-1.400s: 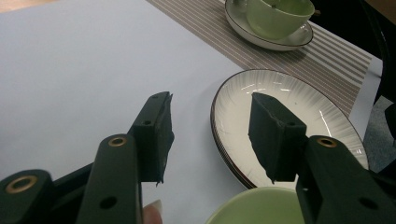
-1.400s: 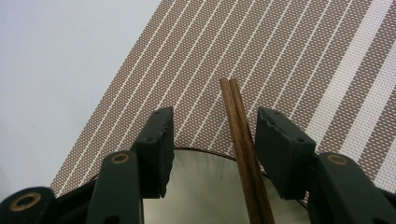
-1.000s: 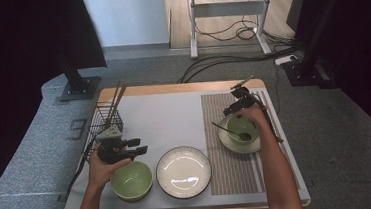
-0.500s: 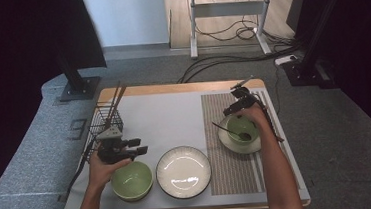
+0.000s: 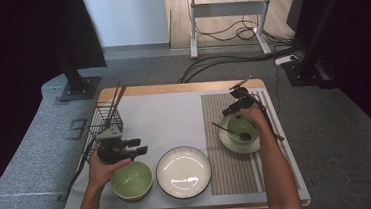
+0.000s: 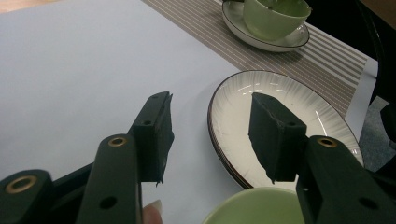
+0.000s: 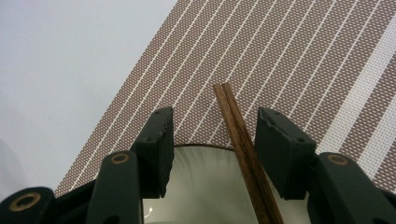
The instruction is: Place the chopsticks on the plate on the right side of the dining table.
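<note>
My left gripper (image 5: 139, 145) (image 6: 210, 112) stands open just above the table, its jaws pointing right, nothing between them. Beneath it is a green bowl (image 5: 132, 180) (image 6: 252, 210), and beyond it a white ribbed plate (image 5: 184, 171) (image 6: 285, 107). My right gripper (image 5: 234, 105) (image 7: 212, 119) is open over the far rim of a saucer (image 5: 226, 142) (image 7: 201, 177) that holds a second green bowl (image 5: 240, 128) (image 6: 273, 18) with a dark spoon (image 5: 228, 130). In the right gripper view a pair of brown chopsticks (image 7: 238, 135) lies between the jaws, unclamped.
A black wire basket (image 5: 105, 122) with chopsticks standing in it sits at the table's left edge, behind my left hand. A brown striped mat (image 5: 229, 171) (image 7: 289, 60) covers the right part of the pale table cover (image 5: 165, 121). Desk legs and cables lie beyond the table.
</note>
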A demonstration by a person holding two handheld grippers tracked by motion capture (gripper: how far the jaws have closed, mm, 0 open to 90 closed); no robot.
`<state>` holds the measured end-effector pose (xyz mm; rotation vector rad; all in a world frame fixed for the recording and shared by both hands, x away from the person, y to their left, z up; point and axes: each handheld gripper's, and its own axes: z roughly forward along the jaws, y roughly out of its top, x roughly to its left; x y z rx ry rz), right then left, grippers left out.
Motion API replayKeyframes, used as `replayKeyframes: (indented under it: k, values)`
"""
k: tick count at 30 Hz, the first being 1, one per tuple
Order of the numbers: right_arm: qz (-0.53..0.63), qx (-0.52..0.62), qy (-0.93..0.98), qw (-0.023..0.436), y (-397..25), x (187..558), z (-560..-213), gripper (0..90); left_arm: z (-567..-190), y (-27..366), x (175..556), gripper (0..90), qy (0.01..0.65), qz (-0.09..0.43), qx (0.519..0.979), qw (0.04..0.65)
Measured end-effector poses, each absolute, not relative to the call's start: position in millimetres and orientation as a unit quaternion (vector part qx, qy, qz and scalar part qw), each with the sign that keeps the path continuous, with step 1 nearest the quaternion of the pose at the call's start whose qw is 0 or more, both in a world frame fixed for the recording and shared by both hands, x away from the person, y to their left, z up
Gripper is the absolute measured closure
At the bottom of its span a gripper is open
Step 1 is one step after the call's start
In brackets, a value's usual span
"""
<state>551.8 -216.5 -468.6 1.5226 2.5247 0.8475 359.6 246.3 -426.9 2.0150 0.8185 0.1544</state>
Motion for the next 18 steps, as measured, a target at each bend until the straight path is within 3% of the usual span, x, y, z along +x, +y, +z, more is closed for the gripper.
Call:
replayKeyframes:
  k: [18]
  values:
    - [0.280, 0.493, 0.823, 0.044, -217.7, 551.9, -464.8, 47.7, -426.0, 246.8, 359.3, 49.5, 0.332, 0.063, 0.819, 0.464]
